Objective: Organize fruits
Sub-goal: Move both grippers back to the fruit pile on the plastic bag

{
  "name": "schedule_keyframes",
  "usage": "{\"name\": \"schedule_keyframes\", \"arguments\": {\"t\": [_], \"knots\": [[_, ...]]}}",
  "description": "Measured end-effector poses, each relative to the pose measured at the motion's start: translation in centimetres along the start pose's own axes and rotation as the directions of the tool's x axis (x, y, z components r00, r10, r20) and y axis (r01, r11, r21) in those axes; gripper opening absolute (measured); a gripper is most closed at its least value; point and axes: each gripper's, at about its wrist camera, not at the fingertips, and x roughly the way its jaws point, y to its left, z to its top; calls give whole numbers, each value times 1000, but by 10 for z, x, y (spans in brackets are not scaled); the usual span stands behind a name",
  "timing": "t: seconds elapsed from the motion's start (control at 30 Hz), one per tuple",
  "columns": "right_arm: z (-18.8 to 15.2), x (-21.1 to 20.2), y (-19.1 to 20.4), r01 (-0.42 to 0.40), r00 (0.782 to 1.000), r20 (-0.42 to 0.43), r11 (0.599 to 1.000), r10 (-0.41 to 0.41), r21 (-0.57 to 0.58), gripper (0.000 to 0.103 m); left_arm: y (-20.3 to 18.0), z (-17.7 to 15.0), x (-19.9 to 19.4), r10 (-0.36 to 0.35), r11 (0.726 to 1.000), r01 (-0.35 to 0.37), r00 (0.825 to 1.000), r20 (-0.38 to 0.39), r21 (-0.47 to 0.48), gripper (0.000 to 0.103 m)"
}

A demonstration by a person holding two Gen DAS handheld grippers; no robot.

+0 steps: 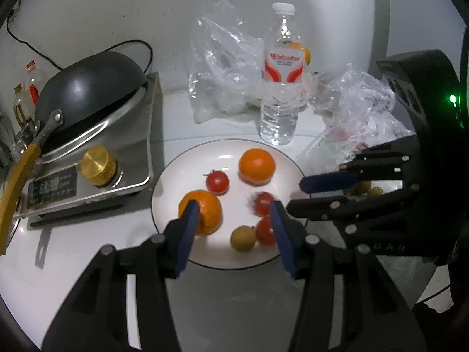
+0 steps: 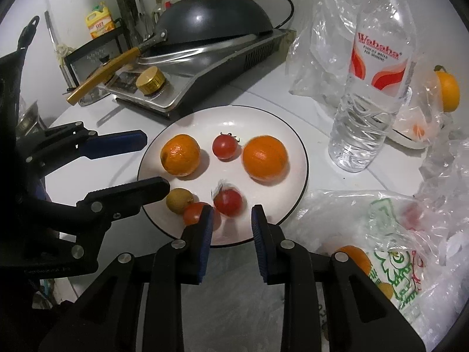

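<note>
light: dim, indoor | glare: white plate (image 2: 293, 146) beyond claw | edges: fisheye-bent, dark-vignetted | blur: slight, tomatoes (image 1: 263, 204)

The plate (image 2: 296, 146) is crowded: two oranges (image 2: 265, 158) at the back, cherry tomatoes (image 2: 228, 202) and a longan (image 2: 178, 200) at the front, with narrow gaps between. Its bare front rim lies free. A water bottle (image 2: 372, 88) stands just beside its far right edge, plastic bags (image 2: 366, 228) crowd the right, and the stove (image 2: 205, 70) with its wok (image 2: 214, 17) blocks the far left. The counter (image 2: 88, 170) left of the plate is open, but the left tool (image 2: 152, 167) hangs over it.
</note>
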Motion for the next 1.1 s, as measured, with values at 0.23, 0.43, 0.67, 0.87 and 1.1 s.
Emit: {"name": "schedule_keyframes", "arguments": {"t": [0.23,0.43,0.67,0.87,1.1], "knots": [[-3,-16,4,15,1000,22,1000,-15,-3,37,-3,-2,-11,2,1000,-2,1000,13,-4,51],[-9,-33,1,32,998,46,999,-32,9,37,-12,-1,-19,-2,1000,2,1000,22,11,51],[-18,-51,-6,50,996,70,999,-51,20,37,-30,0,-27,-18,999,17,999,35,33,51],[-27,-64,-15,59,994,87,998,-61,34,38,-45,1,-30,-21,999,19,999,37,47,51],[-41,-77,-29,67,992,105,996,-73,62,38,-62,4,-30,-25,998,23,999,30,67,51]]}}
